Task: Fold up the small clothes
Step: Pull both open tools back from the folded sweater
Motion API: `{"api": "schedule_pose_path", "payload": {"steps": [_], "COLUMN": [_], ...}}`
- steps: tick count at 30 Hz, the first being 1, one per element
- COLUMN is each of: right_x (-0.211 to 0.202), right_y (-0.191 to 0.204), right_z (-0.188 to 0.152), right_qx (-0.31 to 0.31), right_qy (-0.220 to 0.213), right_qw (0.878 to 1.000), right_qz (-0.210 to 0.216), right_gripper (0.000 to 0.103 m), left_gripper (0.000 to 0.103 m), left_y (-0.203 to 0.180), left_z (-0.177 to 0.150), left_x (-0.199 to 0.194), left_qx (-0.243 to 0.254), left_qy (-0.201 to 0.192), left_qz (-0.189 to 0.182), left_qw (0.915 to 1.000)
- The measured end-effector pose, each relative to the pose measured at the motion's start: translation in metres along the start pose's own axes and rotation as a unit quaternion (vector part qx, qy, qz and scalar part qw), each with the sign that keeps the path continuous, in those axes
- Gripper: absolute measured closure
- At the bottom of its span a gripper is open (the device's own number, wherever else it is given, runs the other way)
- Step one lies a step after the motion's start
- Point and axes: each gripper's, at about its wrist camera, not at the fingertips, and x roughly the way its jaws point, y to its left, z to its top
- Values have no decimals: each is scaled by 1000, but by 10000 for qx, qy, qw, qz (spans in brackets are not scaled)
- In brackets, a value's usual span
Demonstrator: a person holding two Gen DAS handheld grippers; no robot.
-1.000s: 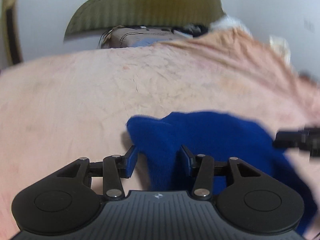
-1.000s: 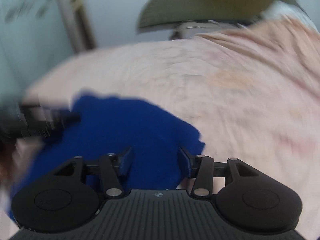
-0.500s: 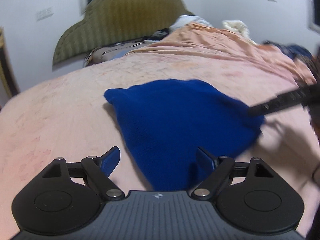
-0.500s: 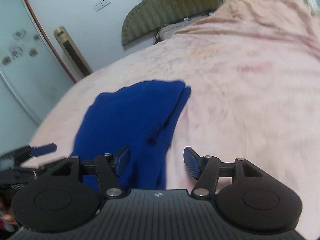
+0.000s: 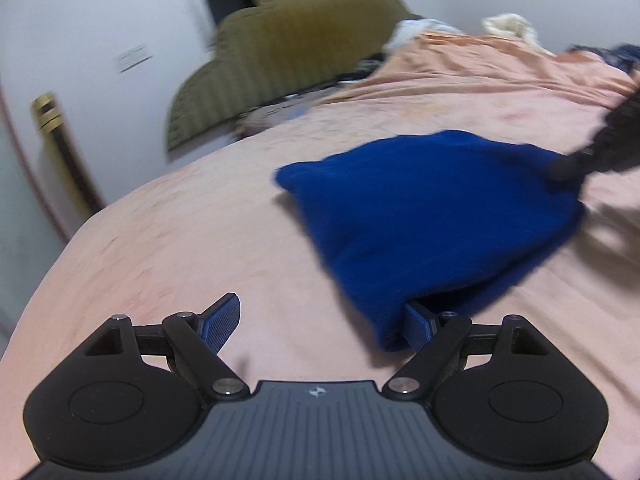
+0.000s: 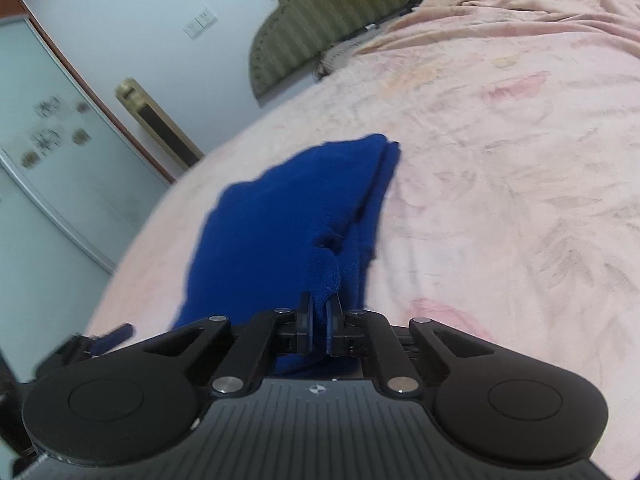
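A folded dark blue garment (image 5: 432,216) lies on a pink bedspread (image 5: 200,240). My left gripper (image 5: 320,326) is wide open low over the bed, with its right fingertip (image 5: 418,326) touching the garment's near corner. My right gripper (image 6: 318,316) is shut on the near corner of the blue garment (image 6: 288,224). The garment stretches away from it in layers. The right gripper shows as a dark blurred shape (image 5: 600,152) at the garment's far right corner in the left wrist view. The left gripper (image 6: 100,340) shows at the lower left in the right wrist view.
An olive padded headboard (image 5: 288,60) stands at the far end of the bed. Rumpled pink bedding and loose clothes (image 5: 512,28) pile up at the far right. A wall with a socket (image 6: 202,22), a gold-framed panel (image 6: 160,124) and a glass sliding door (image 6: 48,152) lie to the left.
My right gripper has closed on the garment's corner. My left gripper has opened wider and shifted left, so the garment now sits to its right.
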Motion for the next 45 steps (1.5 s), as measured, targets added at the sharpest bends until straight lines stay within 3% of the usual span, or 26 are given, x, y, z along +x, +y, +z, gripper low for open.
{"api": "schedule_pose_path", "payload": {"steps": [4,9,10,11,13,15,20,23,25,29,33,35,42,45], "right_x": [-3,5,3,0,-11,-18,-7,12,11,-5,6,11,-1,-6], "right_y": [0,-4,-3,0,15,34,73,67,64,65,65,61,64,69], "right_z": [-6,-15,-15,-15,-16,-19,-37,-43,-45,-46,-51,-56,-73,-80], "right_qx": [80,-50,-50,-112,-497,-979,-2219,-2211,-2109,-1836,-1983,-1946,-1693,-1792], "right_qy": [37,107,47,-61,-389,-572,-412,-130,-228,-485,-368,-349,-656,-707], "right_qw": [9999,9995,9995,9989,9943,9887,9651,9632,9624,9706,9630,9603,9629,9613], "right_qz": [135,-292,-318,-447,-864,-976,-1332,-1525,-1697,-1482,-1790,-1970,-1995,-1971], "right_gripper": [94,95,85,82,81,80,68,68,66,53,49,42,27,15], "left_gripper": [18,19,19,19,19,19,19,19,19,19,19,19,19,19], "left_y": [6,4,3,1,-2,-4,-6,-6,-6,-5,-2,-1,-5,-9], "left_z": [-6,-7,-7,-7,-8,-9,-13,-14,-15,-17,-20,-21,-23,-25], "left_x": [6,-2,-3,-3,-4,-2,-3,-5,-8,-8,-9,-11,-18,-21], "left_qx": [-377,-621,-623,-612,-596,-627,-892,-1005,-1034,-1235,-1499,-1583,-1833,-1896], "left_qy": [293,315,334,354,386,484,701,805,828,925,1036,1066,1151,1146], "left_qz": [-114,-118,-90,-58,13,93,137,162,192,170,152,173,291,336], "left_qw": [9988,9975,9975,9975,9975,9968,9934,9915,9910,9879,9831,9815,9759,9746]}}
